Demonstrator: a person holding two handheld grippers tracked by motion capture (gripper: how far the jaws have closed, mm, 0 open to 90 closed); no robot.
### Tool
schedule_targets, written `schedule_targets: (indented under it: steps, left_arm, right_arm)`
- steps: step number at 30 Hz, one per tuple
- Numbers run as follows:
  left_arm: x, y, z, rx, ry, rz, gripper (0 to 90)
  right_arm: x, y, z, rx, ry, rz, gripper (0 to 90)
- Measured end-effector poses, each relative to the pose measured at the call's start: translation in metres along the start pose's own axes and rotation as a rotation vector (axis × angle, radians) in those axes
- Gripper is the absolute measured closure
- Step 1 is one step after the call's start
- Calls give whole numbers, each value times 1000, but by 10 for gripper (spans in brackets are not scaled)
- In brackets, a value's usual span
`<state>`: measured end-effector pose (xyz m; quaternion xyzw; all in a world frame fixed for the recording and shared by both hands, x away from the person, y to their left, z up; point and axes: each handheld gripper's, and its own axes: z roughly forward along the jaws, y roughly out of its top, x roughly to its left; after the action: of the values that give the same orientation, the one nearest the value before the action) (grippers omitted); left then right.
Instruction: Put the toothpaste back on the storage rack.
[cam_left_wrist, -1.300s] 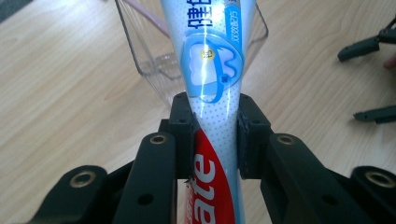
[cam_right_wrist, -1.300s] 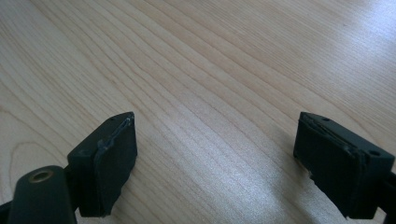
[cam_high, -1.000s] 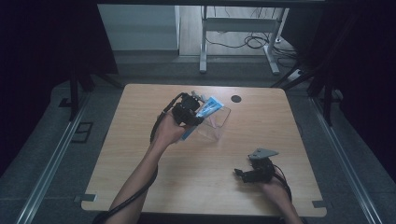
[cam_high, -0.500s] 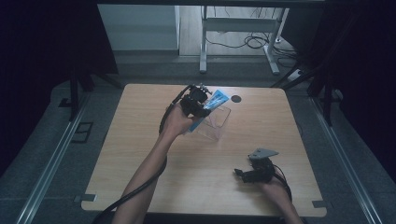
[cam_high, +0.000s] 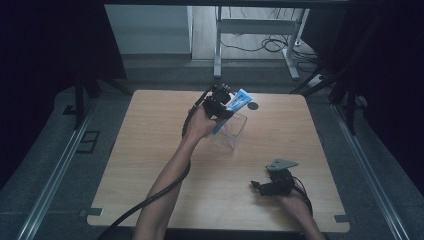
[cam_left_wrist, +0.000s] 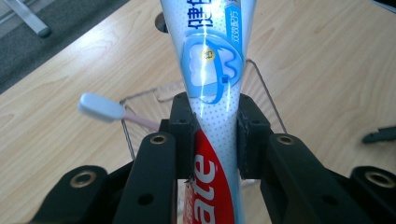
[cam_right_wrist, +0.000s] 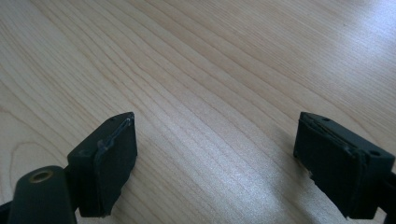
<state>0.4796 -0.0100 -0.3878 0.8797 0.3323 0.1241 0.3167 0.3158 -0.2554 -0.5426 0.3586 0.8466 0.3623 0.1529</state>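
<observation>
- High view: a pale wooden table with rounded corners stands on a grey carpeted floor, with metal rails running along both sides. The room around it is dark; beyond the far edge are a lighter strip of floor, the legs of a metal frame and loose cables.
- High view: the left gripper is held above the far middle of the table, clamped on a blue and white toothpaste tube that slants over a clear plastic box. A small dark round spot lies on the wood just beyond the box.
- High view: the right gripper rests low near the near right edge, well apart from the box, grey plate on top.
- Left gripper view: both jaws press the sides of the toothpaste tube, red below the pads, white and blue with a tooth drawing above. Under it is the clear box, its thin rim showing, and a toothbrush with a white head and pink neck leans out at the left.
- Right gripper view: the right gripper has its jaws spread wide with nothing between them, close over bare light wood grain with a soft sheen.
</observation>
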Motion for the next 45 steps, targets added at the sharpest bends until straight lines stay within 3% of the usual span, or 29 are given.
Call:
schedule_targets:
  steps: [10, 28, 39, 45]
  left_arm:
    - [5, 10, 22, -16, 13, -10, 722]
    - [5, 28, 34, -81, 33, -4, 722]
    - [-1, 21, 41, -120, 44, 35, 719]
    - [-1, 13, 41, -154, 47, 35, 713]
  right_arm:
    - [0, 0, 0, -2, -1, -1, 130]
    - [0, 0, 0, 0, 1, 1, 130]
    - [0, 0, 0, 0, 0, 1, 130]
    - [0, 0, 0, 0, 0, 1, 130]
